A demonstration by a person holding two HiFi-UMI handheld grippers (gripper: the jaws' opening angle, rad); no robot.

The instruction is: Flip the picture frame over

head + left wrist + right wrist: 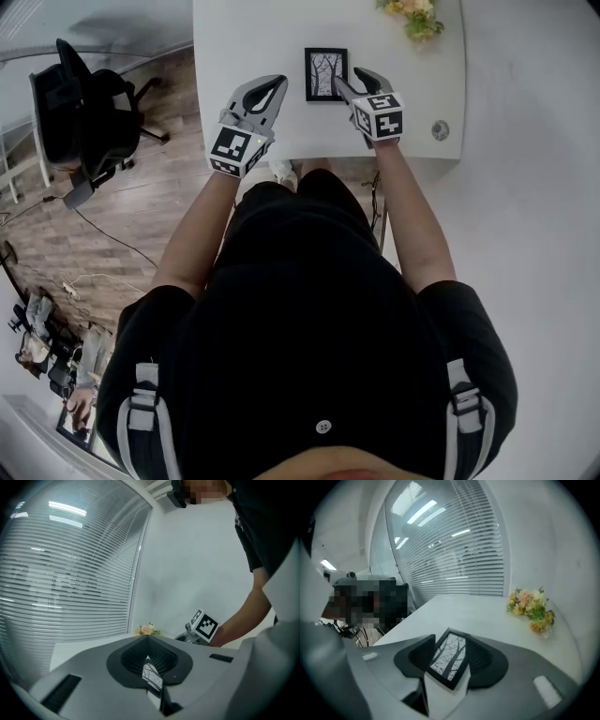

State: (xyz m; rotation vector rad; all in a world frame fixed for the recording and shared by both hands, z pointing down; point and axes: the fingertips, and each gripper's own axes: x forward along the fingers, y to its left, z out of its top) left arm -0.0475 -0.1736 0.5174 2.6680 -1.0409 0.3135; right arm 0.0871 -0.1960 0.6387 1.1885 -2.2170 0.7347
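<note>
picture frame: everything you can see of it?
The picture frame is small and rectangular: a thin black border, plastic or wood by its look, around a black-and-white print of bare trees. It lies flat on the white table, picture side up, towards the person's side, apart from the flowers. The open right gripper sits at its right edge in the head view, one jaw tip by the lower right corner; contact can't be told.

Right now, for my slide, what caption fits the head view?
Picture frame face up on white table; open right gripper at its edge, shut left gripper nearby.
</note>
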